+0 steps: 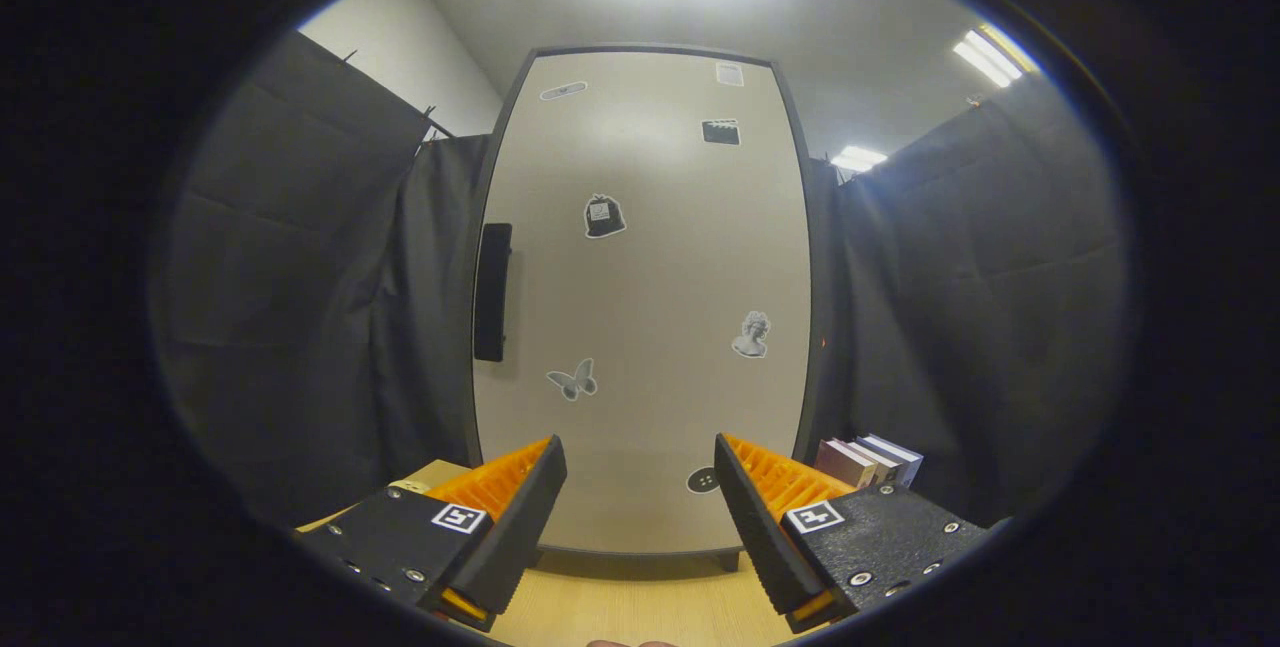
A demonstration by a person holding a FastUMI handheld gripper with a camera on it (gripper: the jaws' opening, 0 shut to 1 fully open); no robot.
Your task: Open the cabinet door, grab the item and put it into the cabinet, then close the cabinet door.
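Note:
A tall cabinet stands straight ahead on the wooden table, its pale door shut and dotted with small stickers. A dark vertical handle sits on the door's left edge, beyond and left of my left finger. My gripper is open, with only the lower part of the door showing between its fingers. It is a short way back from the door and touches nothing. A few books stand beside the cabinet's right foot, just behind my right finger.
The wooden table runs under the fingers up to the cabinet's base. Black cloth walls close in on both sides of the cabinet. A pale round thing peeks out behind my left finger.

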